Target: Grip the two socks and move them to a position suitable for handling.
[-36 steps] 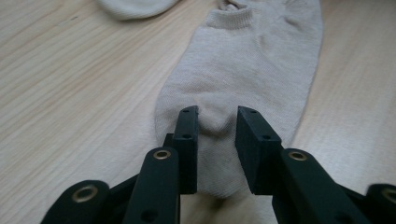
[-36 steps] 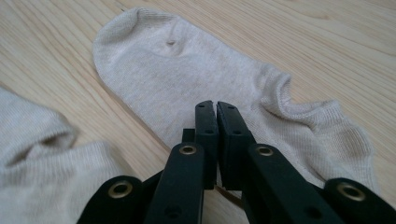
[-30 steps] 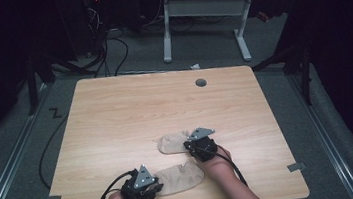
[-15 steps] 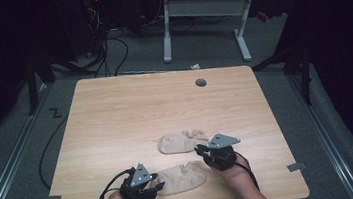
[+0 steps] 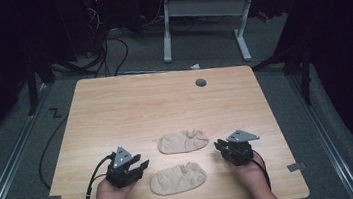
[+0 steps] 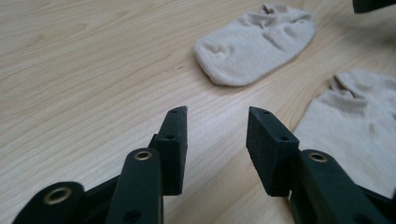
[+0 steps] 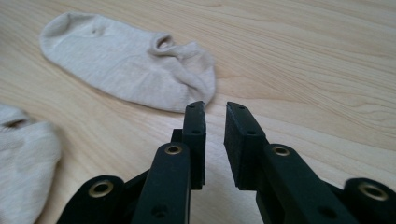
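Two beige socks lie on the wooden table, and both grippers sit back from them near the front edge. The far sock lies flat, roughly mid-table toward the person's side; the near sock lies just in front of it, slightly to the left, the two close but not touching.

The left gripper sits low over the table just left of the near sock — jaws spread, nothing between them. In the left gripper view that gap frames bare wood, with the near sock off to the right of the jaws and the far sock beyond them.

The right gripper is out to the right of both socks, angled in toward them. In the right gripper view its jaws stand narrowly apart, holding nothing, their tips pointing at the cuff end of the far sock — near it, though whether they touch it I cannot tell. The near sock shows at the left edge there.
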### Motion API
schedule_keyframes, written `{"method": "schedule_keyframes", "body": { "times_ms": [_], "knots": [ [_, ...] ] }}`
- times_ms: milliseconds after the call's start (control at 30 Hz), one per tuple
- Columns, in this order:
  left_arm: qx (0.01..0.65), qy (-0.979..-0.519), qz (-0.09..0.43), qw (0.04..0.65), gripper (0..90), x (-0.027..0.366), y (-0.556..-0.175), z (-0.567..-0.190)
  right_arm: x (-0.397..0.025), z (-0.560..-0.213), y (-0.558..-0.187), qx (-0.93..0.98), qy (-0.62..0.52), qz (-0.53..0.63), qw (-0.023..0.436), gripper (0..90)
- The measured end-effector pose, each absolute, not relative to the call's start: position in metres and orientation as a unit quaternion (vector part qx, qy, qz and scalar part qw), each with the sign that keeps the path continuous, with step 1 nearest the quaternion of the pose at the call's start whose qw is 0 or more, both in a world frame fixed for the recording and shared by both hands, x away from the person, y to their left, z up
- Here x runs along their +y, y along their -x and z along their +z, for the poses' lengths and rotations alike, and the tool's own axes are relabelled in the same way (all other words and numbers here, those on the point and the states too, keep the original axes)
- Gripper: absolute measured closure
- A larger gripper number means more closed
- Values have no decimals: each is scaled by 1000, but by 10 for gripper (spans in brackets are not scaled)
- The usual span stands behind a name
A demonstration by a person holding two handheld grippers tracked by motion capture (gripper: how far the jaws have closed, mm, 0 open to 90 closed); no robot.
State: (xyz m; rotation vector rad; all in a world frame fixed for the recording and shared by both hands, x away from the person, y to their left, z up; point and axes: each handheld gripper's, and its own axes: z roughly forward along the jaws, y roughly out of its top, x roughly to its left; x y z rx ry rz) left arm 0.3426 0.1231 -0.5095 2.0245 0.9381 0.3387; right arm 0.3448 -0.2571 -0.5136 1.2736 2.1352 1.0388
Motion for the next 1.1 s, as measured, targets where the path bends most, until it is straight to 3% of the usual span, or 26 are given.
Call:
{"method": "schedule_keyframes", "body": {
  "times_ms": [133,200,267,367,533,600,767,967,1100],
  "knots": [
    [345,-832,98,423,579,112,-325,-506,-254,-513,-345,782,-446,376,220,749],
    [314,-851,71,414,607,104,-308,-507,-252,-512,-342,785,-438,379,219,745],
    [287,-878,85,374,673,96,-297,-513,-251,-513,-343,788,-434,378,219,741],
    [333,-862,94,370,727,98,-310,-523,-251,-512,-346,785,-437,386,209,746],
    [338,-845,81,405,654,102,-315,-517,-252,-513,-346,784,-440,384,210,738],
    [347,-832,101,421,637,101,-323,-510,-254,-513,-349,779,-446,388,209,718],
    [390,-812,153,406,552,83,-378,-515,-248,-515,-368,770,-468,387,196,682],
    [403,-807,158,401,476,64,-404,-521,-237,-521,-392,772,-476,375,190,601],
    [407,-807,160,398,527,59,-412,-525,-233,-529,-402,780,-481,358,180,572]
  ]
}}
